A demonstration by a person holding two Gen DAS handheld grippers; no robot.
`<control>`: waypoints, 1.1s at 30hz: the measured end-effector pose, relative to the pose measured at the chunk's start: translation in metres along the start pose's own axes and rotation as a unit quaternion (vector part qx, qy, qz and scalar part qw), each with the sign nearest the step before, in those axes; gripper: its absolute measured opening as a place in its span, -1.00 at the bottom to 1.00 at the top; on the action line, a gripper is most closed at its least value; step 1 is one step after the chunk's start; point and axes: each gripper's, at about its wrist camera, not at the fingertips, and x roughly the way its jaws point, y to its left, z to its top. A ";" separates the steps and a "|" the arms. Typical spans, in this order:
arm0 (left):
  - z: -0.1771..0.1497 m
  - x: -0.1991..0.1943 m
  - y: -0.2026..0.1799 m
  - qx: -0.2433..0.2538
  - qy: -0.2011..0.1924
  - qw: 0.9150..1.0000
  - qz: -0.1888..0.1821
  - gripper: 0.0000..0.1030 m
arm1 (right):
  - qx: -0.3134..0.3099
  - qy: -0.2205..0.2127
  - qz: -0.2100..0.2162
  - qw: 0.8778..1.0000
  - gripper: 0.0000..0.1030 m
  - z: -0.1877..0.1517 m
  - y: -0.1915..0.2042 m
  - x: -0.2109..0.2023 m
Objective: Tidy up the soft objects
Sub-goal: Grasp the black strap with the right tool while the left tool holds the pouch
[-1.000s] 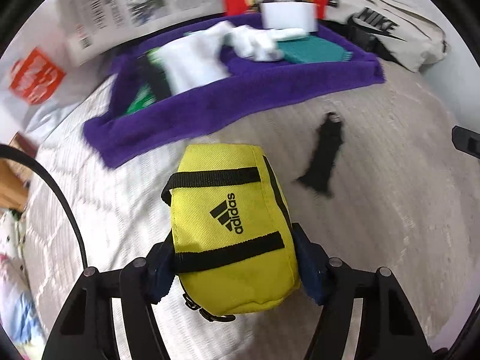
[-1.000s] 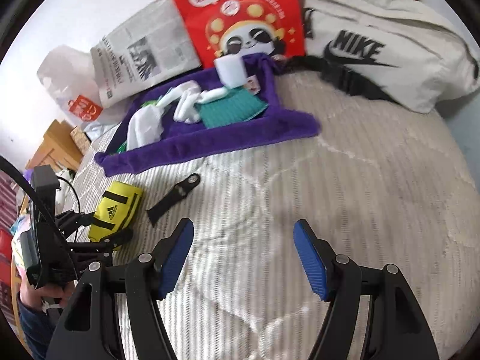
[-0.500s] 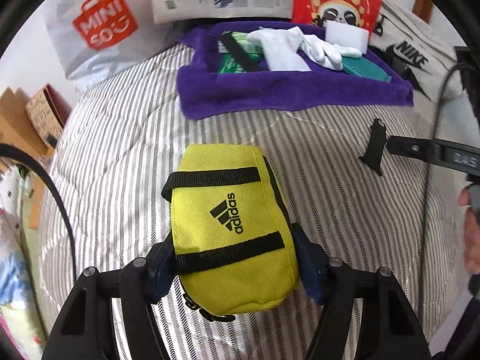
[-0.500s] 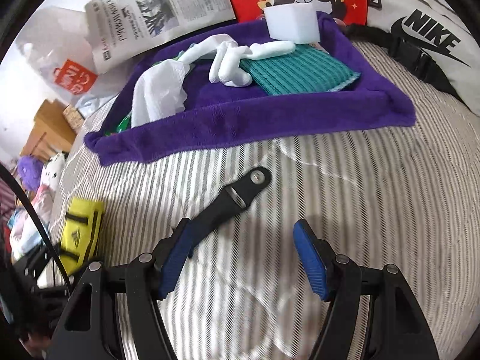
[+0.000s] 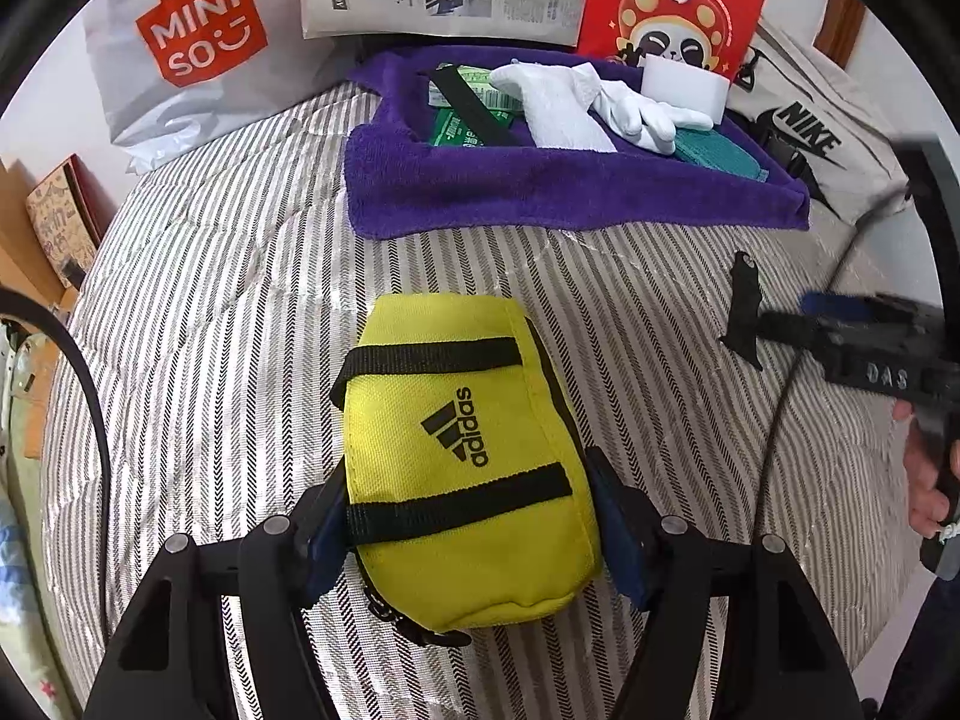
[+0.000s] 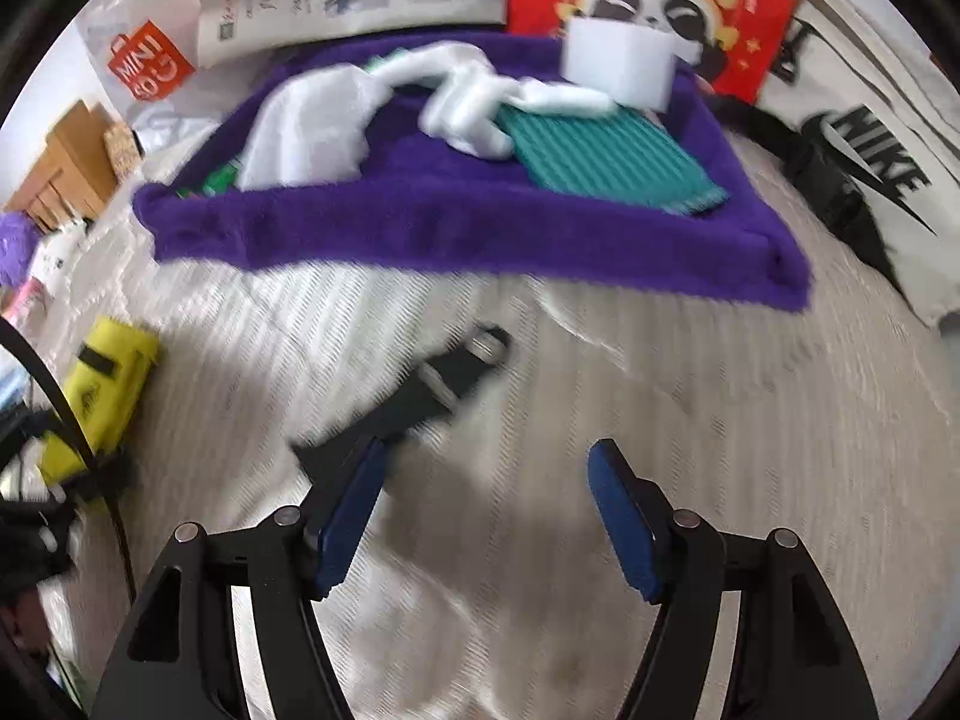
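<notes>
On a striped bed cover point(image 5: 210, 330), the left gripper point(image 5: 468, 534) clamps a yellow Adidas pouch point(image 5: 462, 456) by its sides, well short of the purple towel tray point(image 5: 540, 192) — open cover lies between them. The right gripper point(image 6: 486, 510) hangs with jaws spread and nothing between its pads, its left finger at the near end of a black strap point(image 6: 420, 396) lying just outside the tray's front edge. White gloves point(image 6: 468, 102), a teal cloth point(image 6: 612, 162) and a white block point(image 6: 624, 60) sit inside the tray.

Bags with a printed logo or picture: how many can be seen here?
4: yellow Adidas bag held in the left tongs; Miniso bag far left; red panda bag behind the purple towel; Nike bag right.
</notes>
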 end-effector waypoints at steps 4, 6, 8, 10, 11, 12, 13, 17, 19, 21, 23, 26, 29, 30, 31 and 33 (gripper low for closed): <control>-0.001 0.000 0.001 0.000 -0.006 1.000 -0.002 0.34 | 0.026 -0.002 0.014 1.000 0.33 -0.008 -0.022 -0.004; -0.002 -0.001 0.001 0.001 -0.008 1.000 -0.001 0.35 | 0.048 -0.004 0.045 0.998 0.33 -0.008 -0.026 -0.007; -0.002 -0.001 0.000 -0.001 -0.008 1.000 -0.001 0.35 | 0.058 -0.011 0.064 0.996 0.33 -0.003 -0.020 -0.006; -0.002 -0.001 0.000 0.002 -0.006 1.000 0.000 0.35 | 0.052 -0.012 0.065 0.996 0.33 0.007 -0.007 -0.001; -0.002 -0.001 0.000 0.002 -0.006 1.000 -0.001 0.35 | 0.048 -0.015 0.060 0.997 0.33 0.010 -0.001 0.001; -0.001 -0.001 0.000 0.001 -0.006 1.000 -0.002 0.35 | 0.043 -0.018 0.045 0.998 0.33 0.015 0.006 0.004; -0.001 -0.001 0.000 0.002 -0.006 1.000 -0.003 0.35 | 0.039 -0.020 0.033 0.998 0.33 0.017 0.011 0.005; -0.001 -0.001 0.000 0.001 -0.005 1.000 -0.006 0.35 | 0.013 -0.034 -0.013 0.999 0.34 0.020 0.028 0.007; -0.001 -0.001 0.000 0.002 -0.007 1.000 -0.006 0.36 | 0.015 -0.031 -0.005 0.999 0.35 0.019 0.025 0.007; -0.002 -0.001 -0.001 0.003 -0.008 1.000 -0.006 0.36 | 0.001 -0.024 -0.010 1.000 0.35 0.016 0.021 0.004; -0.002 -0.001 -0.001 0.004 -0.009 1.000 -0.005 0.36 | -0.005 -0.017 -0.014 1.000 0.36 0.012 0.012 0.002; -0.003 -0.002 -0.002 0.002 -0.011 1.000 -0.008 0.37 | -0.013 -0.007 -0.027 1.000 0.36 0.003 0.000 -0.002; -0.003 -0.003 -0.001 -0.002 -0.013 1.000 -0.013 0.37 | -0.012 -0.003 -0.035 0.999 0.36 -0.003 -0.013 -0.005; -0.003 -0.003 -0.001 -0.002 -0.014 1.000 -0.013 0.38 | -0.011 -0.006 -0.029 0.999 0.36 -0.006 -0.016 -0.006; -0.003 -0.002 -0.002 -0.001 -0.014 1.000 -0.012 0.38 | -0.011 -0.012 -0.025 1.000 0.36 -0.008 -0.016 -0.006; -0.003 -0.002 -0.004 0.002 -0.014 1.000 -0.008 0.39 | -0.003 -0.022 -0.011 1.000 0.21 -0.013 -0.017 -0.008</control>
